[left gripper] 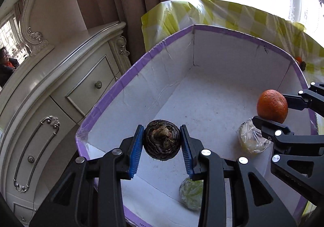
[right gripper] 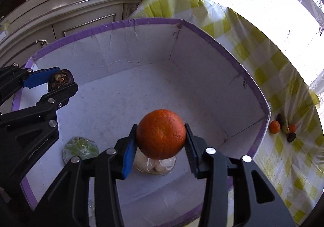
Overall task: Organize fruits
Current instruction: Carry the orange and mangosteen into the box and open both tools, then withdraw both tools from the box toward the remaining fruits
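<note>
My left gripper (left gripper: 162, 143) is shut on a dark, rough, round fruit (left gripper: 162, 142), held above the floor of a white cardboard box with a purple rim (left gripper: 125, 83). My right gripper (right gripper: 161, 142) is shut on an orange (right gripper: 161, 133) over the same box (right gripper: 251, 83); in the left wrist view the orange (left gripper: 272, 108) hangs at the right. Two wrapped pieces lie on the box floor: a pale one (left gripper: 252, 140) under the orange and a green one (left gripper: 191, 193) near the front wall. In the right wrist view the left gripper (right gripper: 60, 83) shows at the left.
The box stands on a yellow-checked tablecloth (right gripper: 283, 77). Several small fruits, orange and dark (right gripper: 283, 127), lie on the cloth to the right of the box. A cream carved dresser (left gripper: 60, 85) stands close on the left, curtains and a bright window behind.
</note>
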